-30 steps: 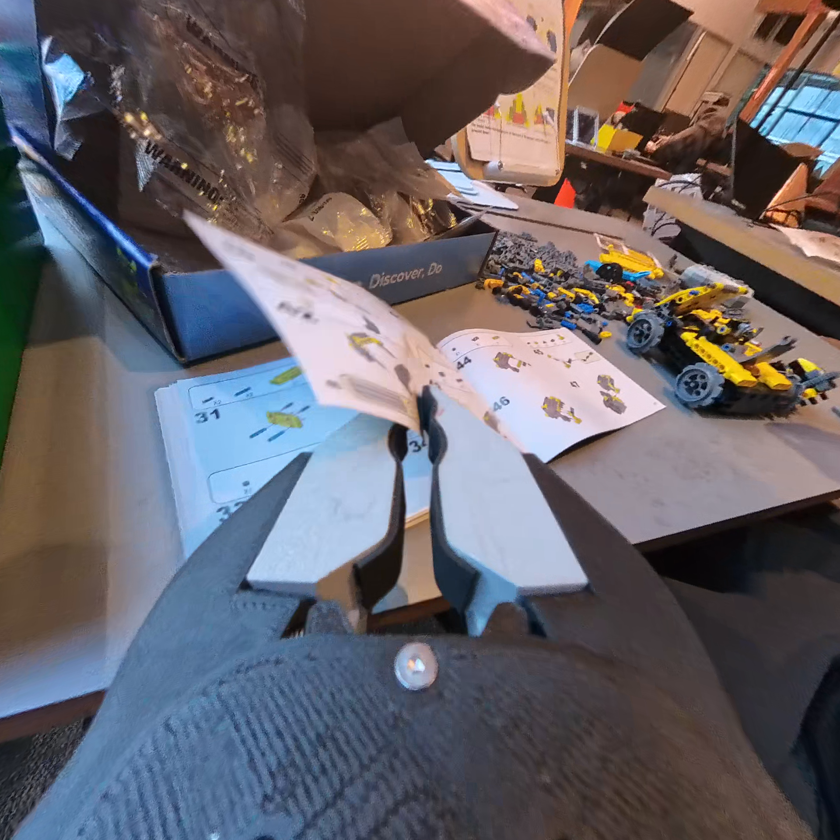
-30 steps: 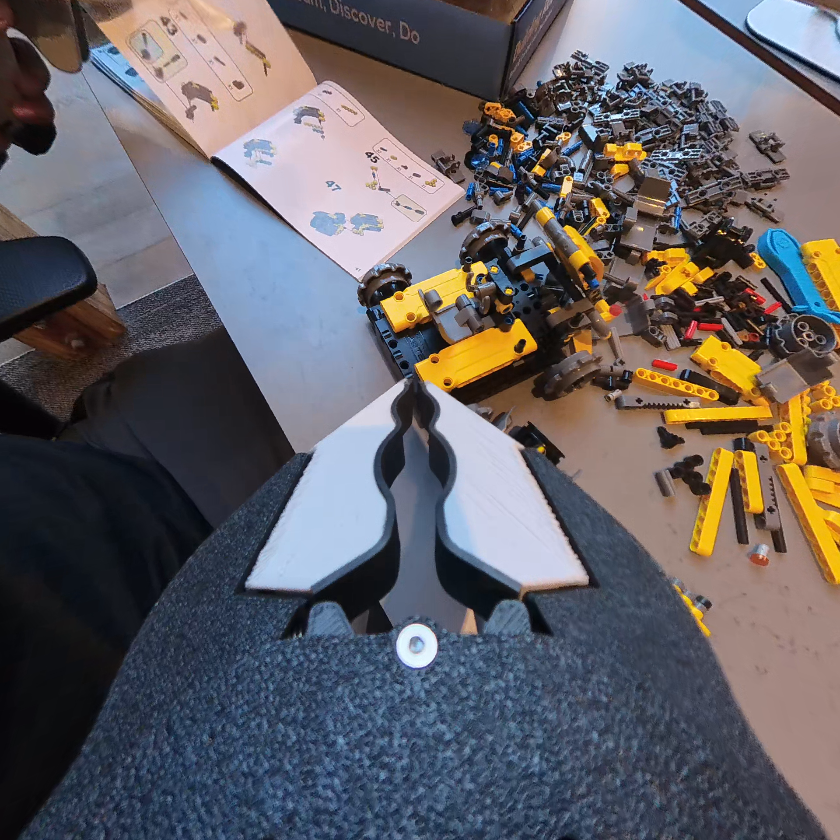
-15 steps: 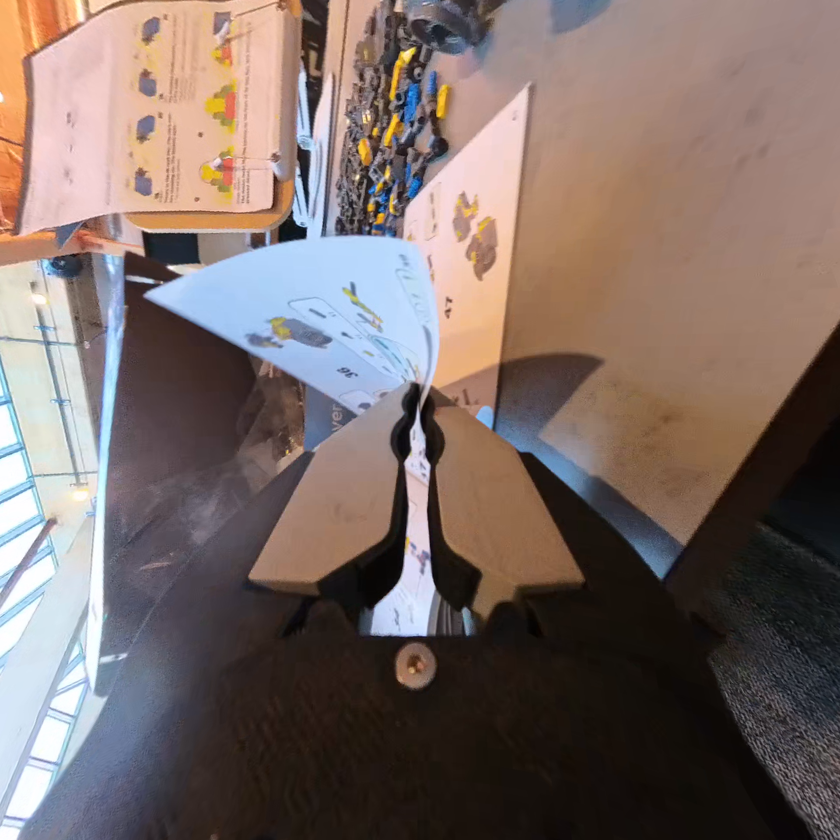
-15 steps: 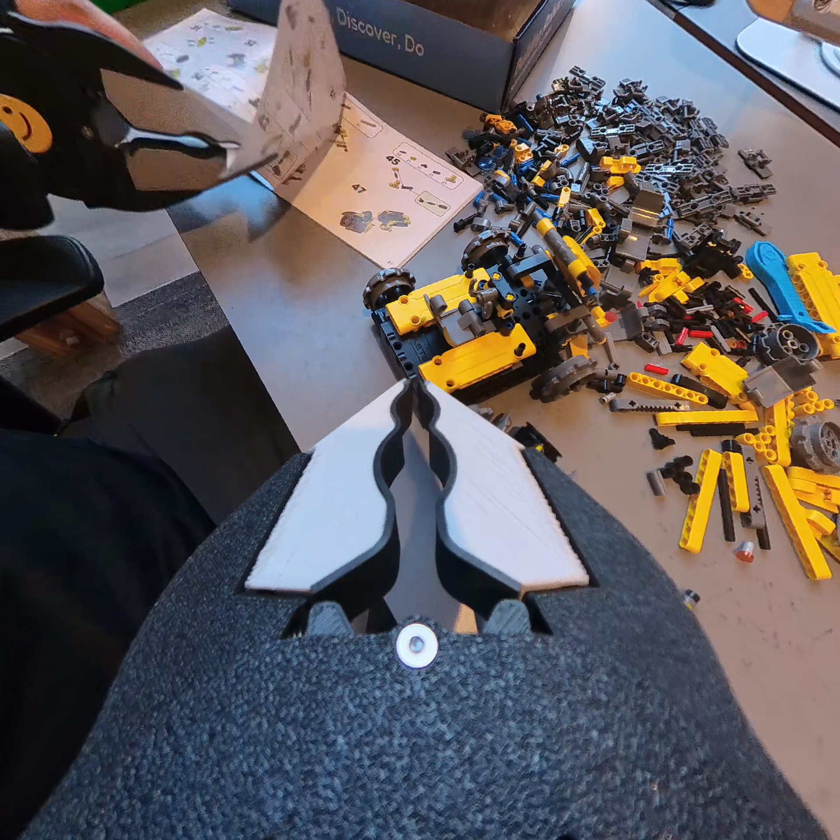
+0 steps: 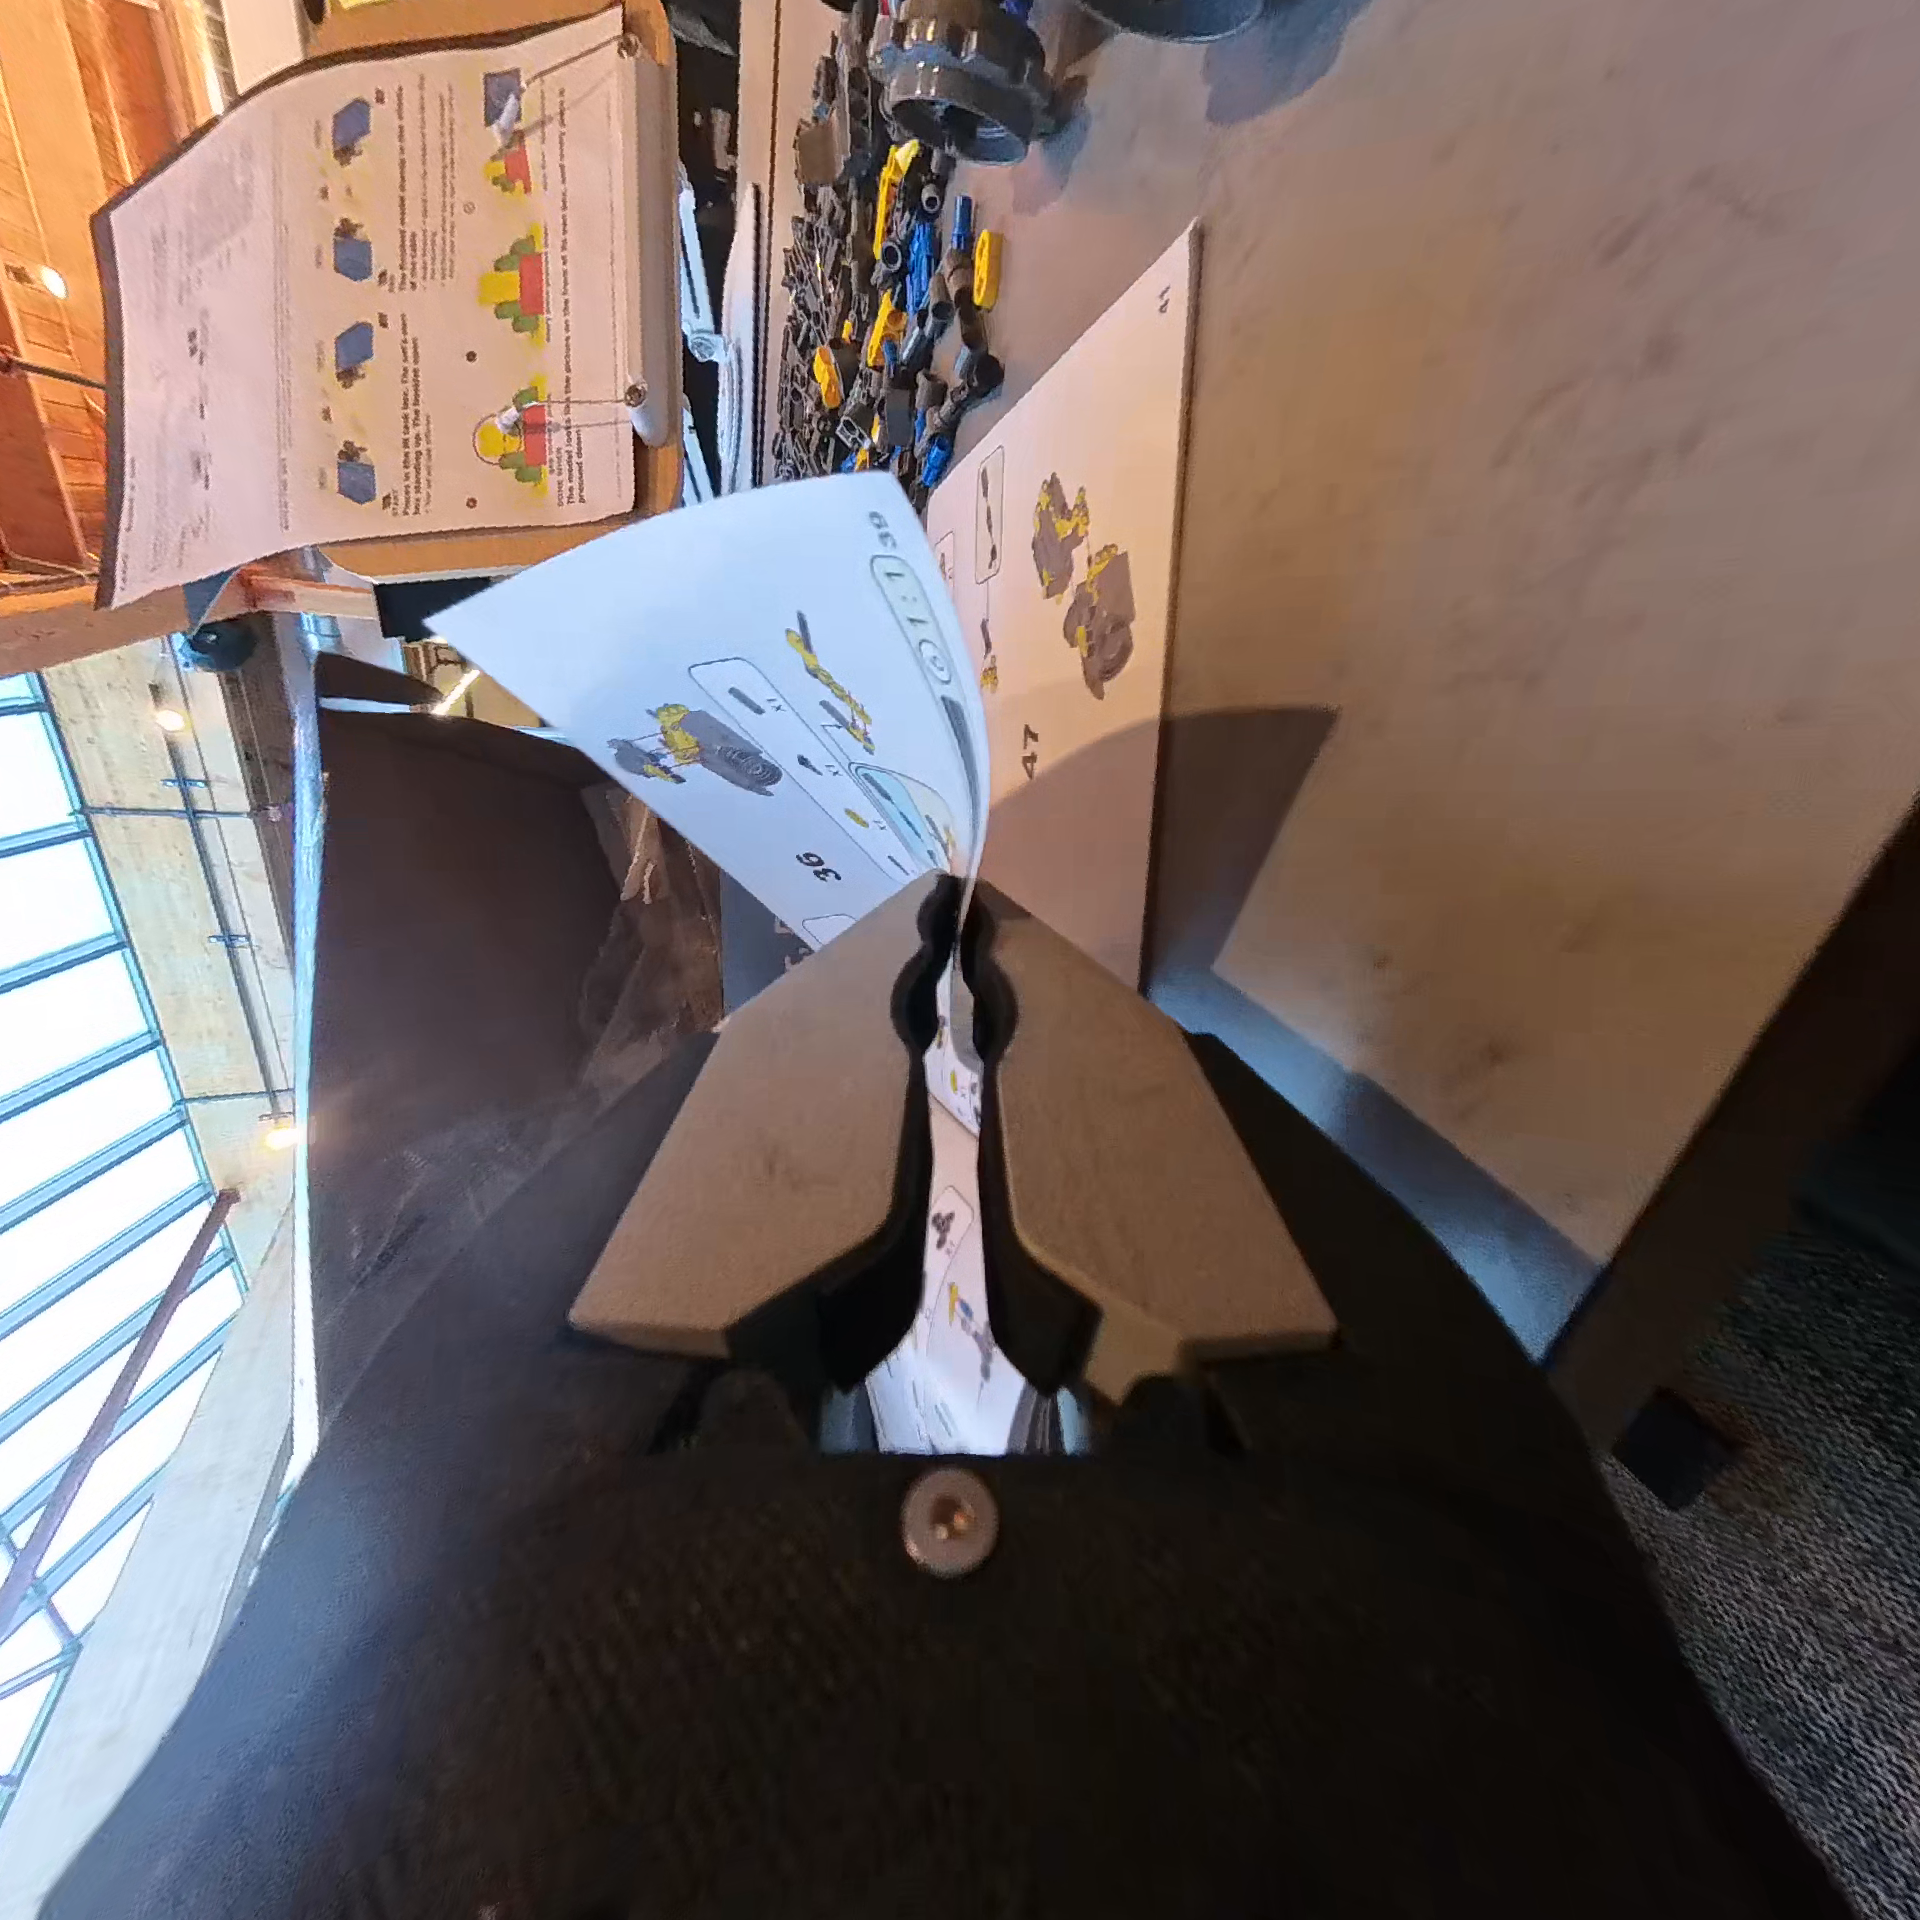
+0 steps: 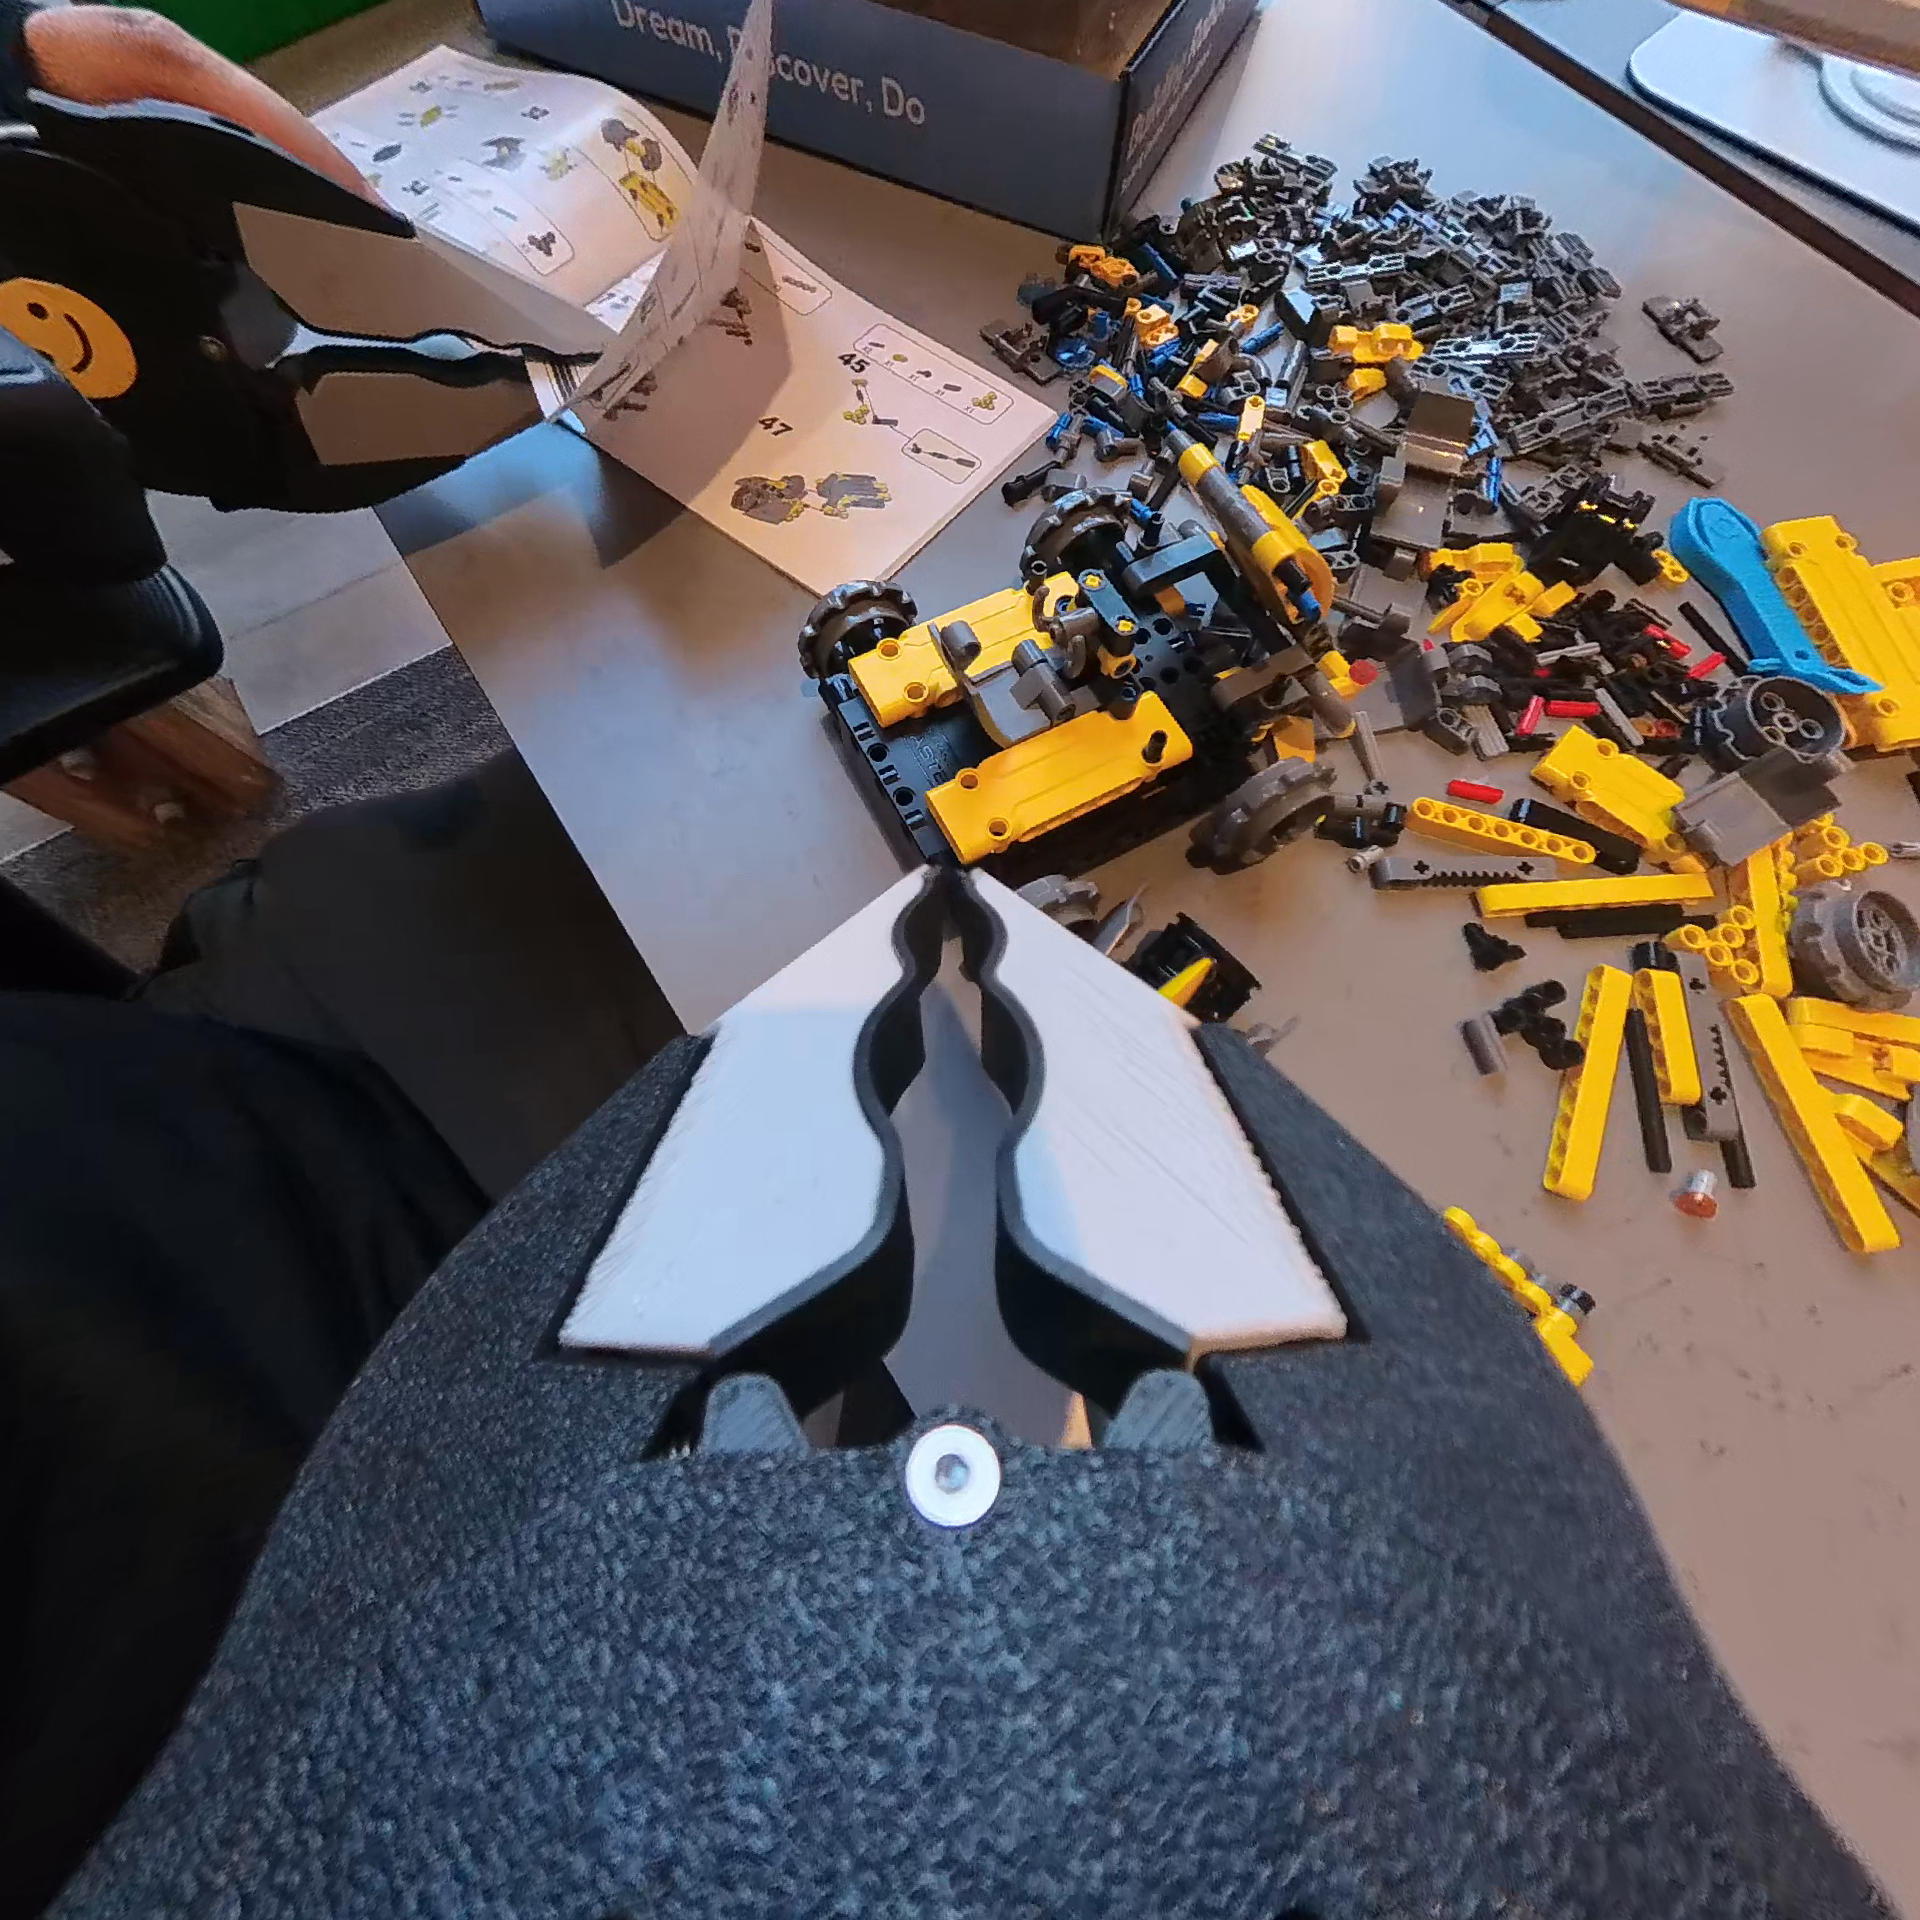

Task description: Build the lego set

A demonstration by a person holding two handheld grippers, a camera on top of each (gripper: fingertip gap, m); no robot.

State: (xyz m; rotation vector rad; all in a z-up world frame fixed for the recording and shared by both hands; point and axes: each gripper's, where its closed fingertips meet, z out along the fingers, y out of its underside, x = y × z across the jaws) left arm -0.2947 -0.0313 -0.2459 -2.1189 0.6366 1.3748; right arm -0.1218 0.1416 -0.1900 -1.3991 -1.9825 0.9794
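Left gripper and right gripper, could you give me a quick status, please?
Left gripper shut on white instruction booklet page, lifted. Right gripper shut, empty, above grey table near yellow-black brick vehicle.

Grey table (image 6: 665,748) (carpet (image 5: 1787,1558) below)

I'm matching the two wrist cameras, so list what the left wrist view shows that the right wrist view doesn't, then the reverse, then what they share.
Only the left wrist view: a printed sheet on a stand and the windows.

Only the right wrist view: the right gripper, shut and empty, near the half-built yellow vehicle, plus the blue tool and loose yellow beams.

Both: the left gripper pinching a lifted page of the open booklet, and the grey table.
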